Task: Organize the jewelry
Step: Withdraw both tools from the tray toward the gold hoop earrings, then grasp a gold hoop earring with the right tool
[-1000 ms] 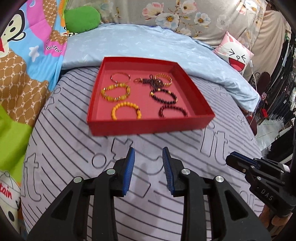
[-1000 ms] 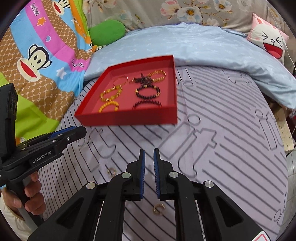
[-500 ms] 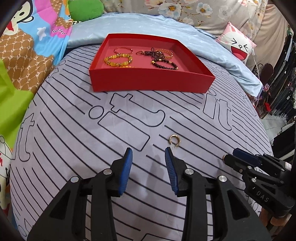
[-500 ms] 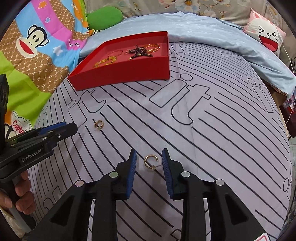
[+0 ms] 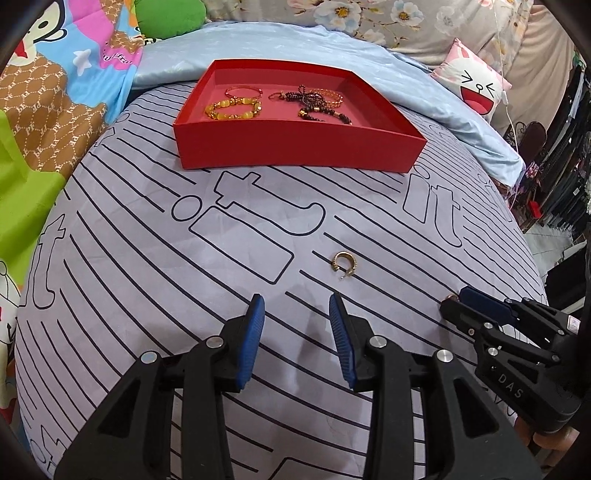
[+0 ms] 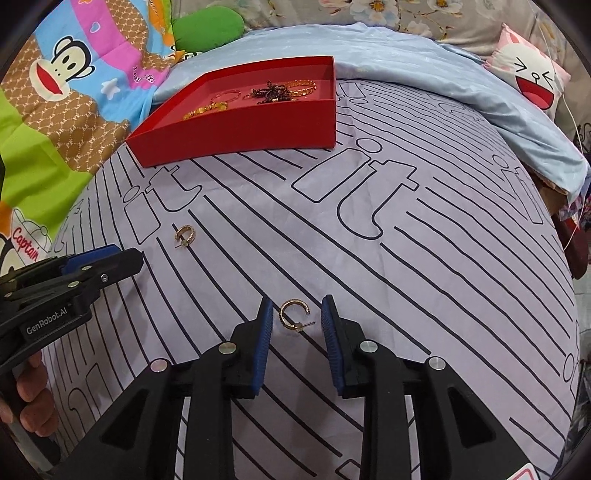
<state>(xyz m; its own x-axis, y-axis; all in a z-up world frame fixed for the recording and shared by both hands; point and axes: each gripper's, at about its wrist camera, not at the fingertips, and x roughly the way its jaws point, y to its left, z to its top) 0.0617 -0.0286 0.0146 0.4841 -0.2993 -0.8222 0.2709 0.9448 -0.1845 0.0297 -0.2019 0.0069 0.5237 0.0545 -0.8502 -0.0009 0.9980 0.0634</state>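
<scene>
A red tray (image 5: pixel 295 147) holding several bracelets sits at the far side of the striped lilac sheet; it also shows in the right wrist view (image 6: pixel 236 129). One gold hoop earring (image 6: pixel 293 314) lies on the sheet between the fingertips of my open right gripper (image 6: pixel 295 317), untouched. A second gold hoop earring (image 5: pixel 344 263) lies a little ahead and right of my open, empty left gripper (image 5: pixel 297 321); it also shows in the right wrist view (image 6: pixel 185 236). The left gripper shows at the left edge of the right wrist view (image 6: pixel 110 258).
A pale blue quilt (image 5: pixel 295 48) lies behind the tray. A cartoon monkey blanket (image 6: pixel 66 92) covers the left side. A green cushion (image 6: pixel 207 29) and a pink face pillow (image 5: pixel 476 88) sit at the back. The bed drops off at the right.
Both grippers have come down and pulled back from the tray toward the near sheet. The right gripper has opened wider and now straddles one earring. The left has closed in on the other.
</scene>
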